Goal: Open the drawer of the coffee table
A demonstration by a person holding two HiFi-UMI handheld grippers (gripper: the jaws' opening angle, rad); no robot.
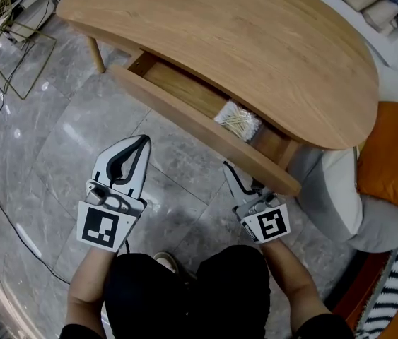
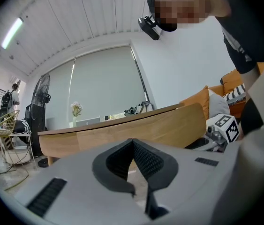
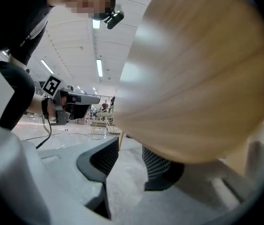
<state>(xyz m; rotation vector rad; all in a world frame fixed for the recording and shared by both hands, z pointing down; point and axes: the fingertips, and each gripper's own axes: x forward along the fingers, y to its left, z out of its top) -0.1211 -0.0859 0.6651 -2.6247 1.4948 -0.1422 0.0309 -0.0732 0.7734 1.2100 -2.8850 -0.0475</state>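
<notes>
1. Step in hand: the drawer (image 1: pixel 191 116) stood part way out from under the bench (image 1: pixel 255 48). Its inside was showing, with a pale packet (image 1: pixel 237 121) toward the right end. I judged the pull begun but not finished.
2. Your left tongs (image 1: pixel 141 144) were closed tip to tip with nothing in them. They hovered over the floor (image 1: pixel 64 140), on your side of the drawer front and apart from it.
3. Your right tongs (image 3: pixel 131 161) were narrowly apart, with only floor showing between the jaws. The wood loomed just above and to the right of them. In the head view they sat just beside the right end of the drawer front. Whether they touched it could not be told.
4. No handle showed on the front.
5. Next move, as judged: you would need to catch the front's lower edge with the right tongs and draw it straight toward you. A pull from the right end alone might skew the drawer, so the left tongs could take the left part.
</notes>
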